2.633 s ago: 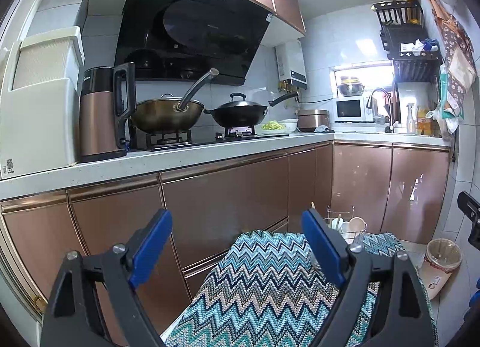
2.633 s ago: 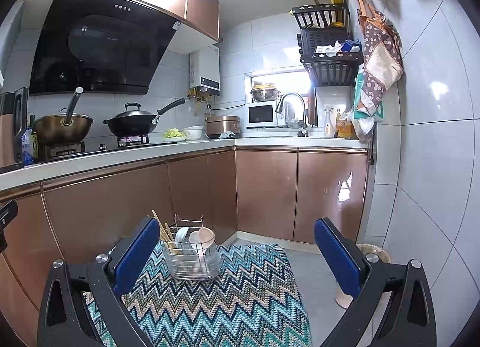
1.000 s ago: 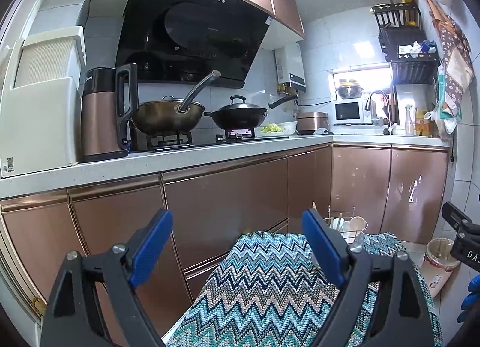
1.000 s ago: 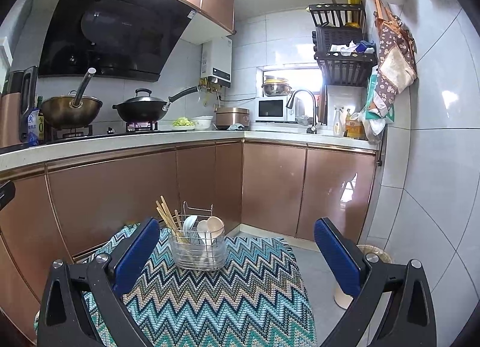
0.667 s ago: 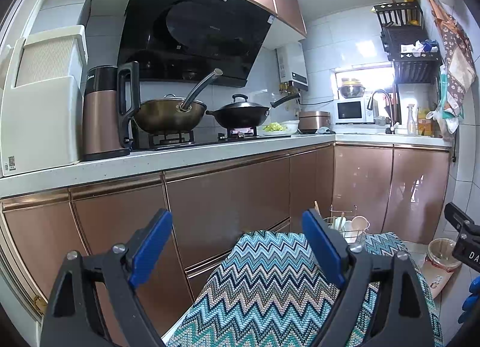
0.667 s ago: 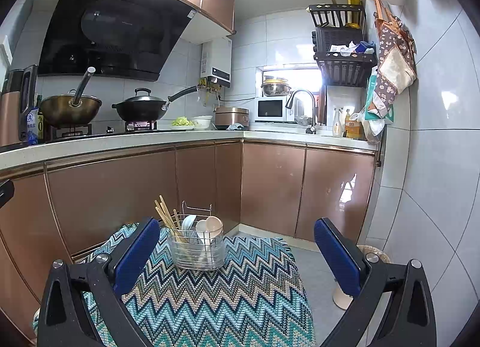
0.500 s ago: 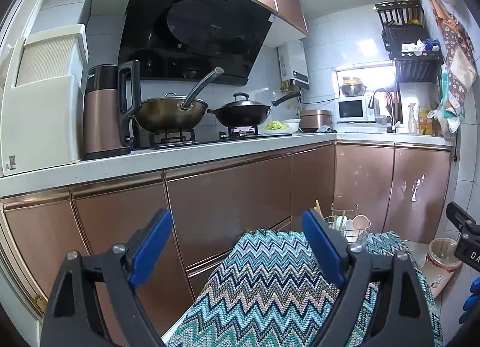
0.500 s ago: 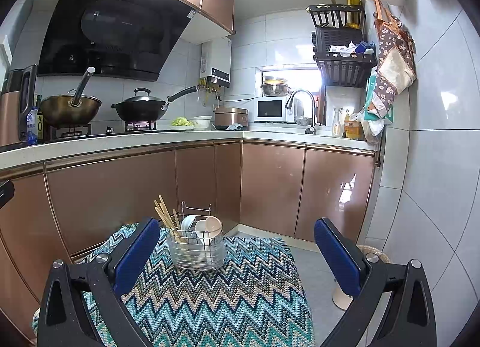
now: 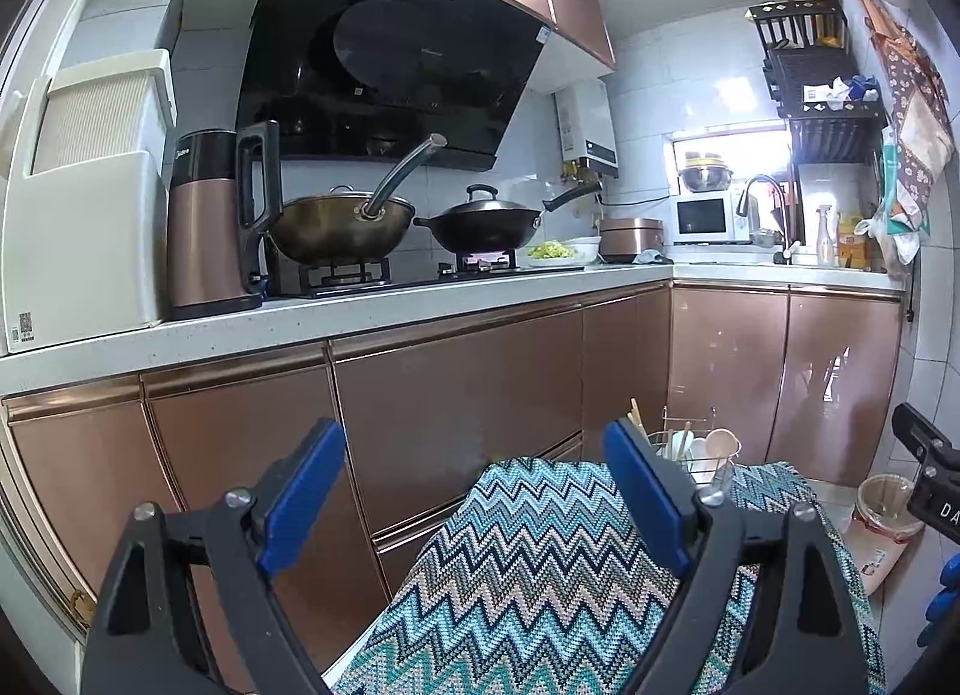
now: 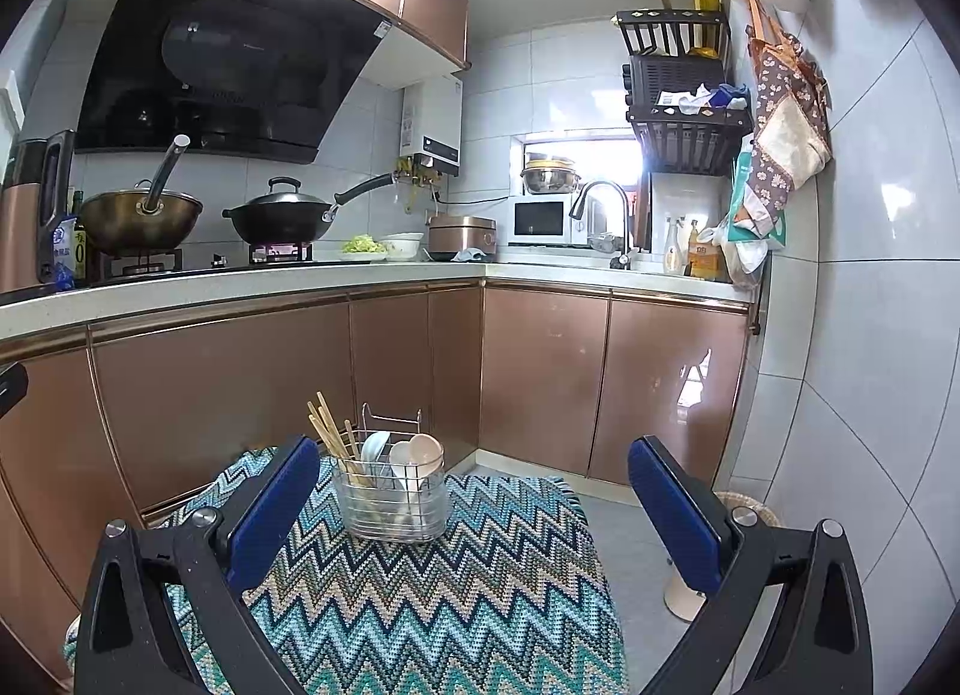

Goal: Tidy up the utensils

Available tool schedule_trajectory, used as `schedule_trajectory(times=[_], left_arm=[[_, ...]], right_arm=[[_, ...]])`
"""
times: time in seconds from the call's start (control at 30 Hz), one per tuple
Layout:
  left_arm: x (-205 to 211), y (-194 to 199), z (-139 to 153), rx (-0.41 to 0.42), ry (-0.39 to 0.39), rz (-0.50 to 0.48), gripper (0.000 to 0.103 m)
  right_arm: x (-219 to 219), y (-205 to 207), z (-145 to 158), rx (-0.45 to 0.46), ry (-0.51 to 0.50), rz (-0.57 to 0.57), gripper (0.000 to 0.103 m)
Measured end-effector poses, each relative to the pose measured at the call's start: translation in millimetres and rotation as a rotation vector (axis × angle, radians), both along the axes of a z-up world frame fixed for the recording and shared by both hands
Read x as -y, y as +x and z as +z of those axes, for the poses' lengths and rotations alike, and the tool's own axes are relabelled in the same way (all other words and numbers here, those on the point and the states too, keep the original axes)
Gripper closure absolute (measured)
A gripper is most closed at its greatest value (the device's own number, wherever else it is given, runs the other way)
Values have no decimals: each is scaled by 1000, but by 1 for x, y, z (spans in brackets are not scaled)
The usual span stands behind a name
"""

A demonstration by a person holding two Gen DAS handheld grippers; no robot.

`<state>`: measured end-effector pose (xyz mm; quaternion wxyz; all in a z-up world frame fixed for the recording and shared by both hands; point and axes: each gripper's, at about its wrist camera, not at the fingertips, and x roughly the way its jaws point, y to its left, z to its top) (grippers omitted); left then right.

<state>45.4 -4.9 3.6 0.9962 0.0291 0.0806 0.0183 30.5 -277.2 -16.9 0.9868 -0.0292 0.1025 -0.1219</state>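
Observation:
A wire utensil caddy (image 10: pixel 390 500) stands on the far part of a zigzag-patterned cloth-covered surface (image 10: pixel 432 599). It holds wooden chopsticks (image 10: pixel 327 434) and pale spoons (image 10: pixel 414 455). My right gripper (image 10: pixel 474 509) is open and empty, held above the cloth just short of the caddy. In the left wrist view the caddy (image 9: pixel 690 455) shows partly behind the right finger. My left gripper (image 9: pixel 474 491) is open and empty, above the cloth's left side, farther from the caddy.
Copper cabinets (image 10: pixel 240 383) and a white counter (image 9: pixel 300 323) run along the left and back, with woks, a kettle (image 9: pixel 210 227) and a microwave (image 10: pixel 540 221). A bin (image 9: pixel 882 521) stands on the floor at right. The tiled wall (image 10: pixel 870 335) is close on the right.
Both views have shifted only slightly; the right gripper has come a little nearer the caddy and lower. Both grippers stay open and empty.

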Motion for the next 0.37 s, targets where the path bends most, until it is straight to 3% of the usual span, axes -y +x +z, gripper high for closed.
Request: schedule_trajectory(times=[0.37], left_arm=[[0, -1, 0, -11, -8, 3, 15]], right_arm=[[0, -1, 0, -1, 1, -1, 0]])
